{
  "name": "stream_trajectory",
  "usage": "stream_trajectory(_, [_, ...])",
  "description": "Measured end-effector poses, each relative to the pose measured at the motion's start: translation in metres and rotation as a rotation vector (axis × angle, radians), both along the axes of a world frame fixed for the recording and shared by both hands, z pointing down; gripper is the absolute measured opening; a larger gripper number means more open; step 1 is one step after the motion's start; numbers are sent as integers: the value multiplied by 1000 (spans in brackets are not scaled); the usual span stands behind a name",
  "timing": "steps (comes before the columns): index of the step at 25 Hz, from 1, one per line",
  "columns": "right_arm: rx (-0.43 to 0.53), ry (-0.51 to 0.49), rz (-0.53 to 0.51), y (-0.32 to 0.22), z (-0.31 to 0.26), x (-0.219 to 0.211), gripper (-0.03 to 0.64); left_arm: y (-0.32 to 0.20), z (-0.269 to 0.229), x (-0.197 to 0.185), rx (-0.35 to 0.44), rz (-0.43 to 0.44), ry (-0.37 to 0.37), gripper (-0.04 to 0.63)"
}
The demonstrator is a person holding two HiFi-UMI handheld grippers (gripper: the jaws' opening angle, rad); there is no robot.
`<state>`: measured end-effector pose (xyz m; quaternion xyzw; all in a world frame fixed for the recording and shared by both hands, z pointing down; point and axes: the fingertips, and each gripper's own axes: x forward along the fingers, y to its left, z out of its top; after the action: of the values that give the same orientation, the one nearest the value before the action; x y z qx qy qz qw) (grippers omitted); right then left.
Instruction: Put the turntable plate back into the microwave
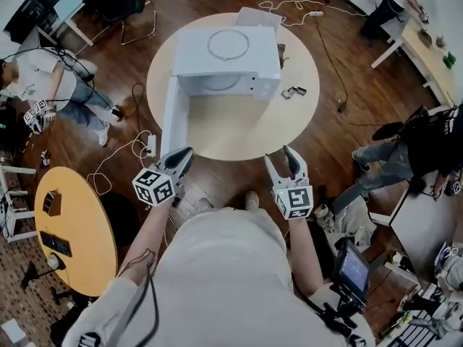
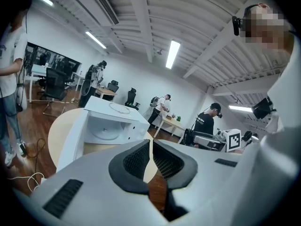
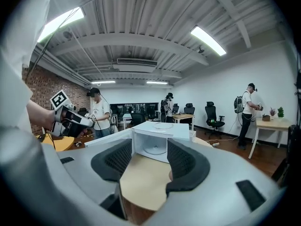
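Microwave (image 1: 226,63) open on round table (image 1: 239,132), turntable plate (image 3: 155,149) inside; left tool (image 1: 187,155) closed, right tool (image 1: 278,155) open, empty.

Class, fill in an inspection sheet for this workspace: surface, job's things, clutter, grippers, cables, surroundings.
Surface: round table, pale top, bare in front of the microwave.
Job's things: white microwave on the table, door swung open; a round plate lies inside; a thin ring rests on its roof.
Clutter: small dark item on the table beside the microwave.
Grippers: left gripper jaws together, nothing between them; right gripper jaws apart, empty.
Cables: power strip on the floor left of the table, white cords trailing from it.
Surroundings: wooden floor, other people at desks, a second round table.
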<state>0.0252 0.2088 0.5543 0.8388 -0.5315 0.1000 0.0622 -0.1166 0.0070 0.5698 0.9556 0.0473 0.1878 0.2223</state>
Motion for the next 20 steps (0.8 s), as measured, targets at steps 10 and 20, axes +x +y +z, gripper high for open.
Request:
stream_trajectory(10, [17, -38, -30, 10, 11, 26, 209, 10, 8, 9, -28, -73, -2, 32])
stream_trajectory(20, [56, -35, -134, -12, 0, 38, 179, 8, 5, 3, -35, -180, 11, 32])
